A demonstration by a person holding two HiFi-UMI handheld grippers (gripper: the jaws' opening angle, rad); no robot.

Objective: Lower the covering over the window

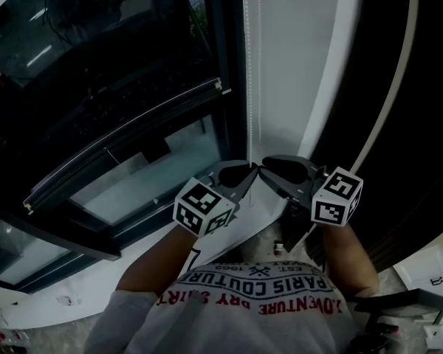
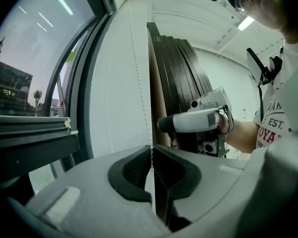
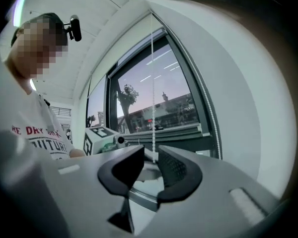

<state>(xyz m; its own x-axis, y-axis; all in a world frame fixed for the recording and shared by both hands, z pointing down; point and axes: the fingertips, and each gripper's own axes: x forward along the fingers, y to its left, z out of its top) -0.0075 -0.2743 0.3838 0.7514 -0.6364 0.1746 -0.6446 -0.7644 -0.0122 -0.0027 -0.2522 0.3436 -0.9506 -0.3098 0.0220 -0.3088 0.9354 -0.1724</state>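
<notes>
Jaws: L gripper (image 2: pixel 152 151) pinches white bead cord (image 3: pixel 152 83), R gripper (image 3: pixel 150 151) apart.

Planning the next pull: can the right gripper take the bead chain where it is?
Probably yes: the right gripper is open with the bead chain hanging between its jaws, nothing else in the way.

In the head view we find the window (image 1: pixel 96 57) filling the upper left of the frame, with the covering's rail (image 1: pixel 125 142) slanting across it. Just right of the window, the bead chain (image 1: pixel 249 65) hangs down the centre, in front of the wall (image 1: pixel 303 50). Below it, at mid-frame, the left gripper (image 1: pixel 245 172) and right gripper (image 1: pixel 270 169) sit side by side, tips nearly meeting. The chain lies pinched between the left jaws and hangs in the gap between the right jaws. The person's shirt (image 1: pixel 258 304) fills the bottom centre.
</notes>
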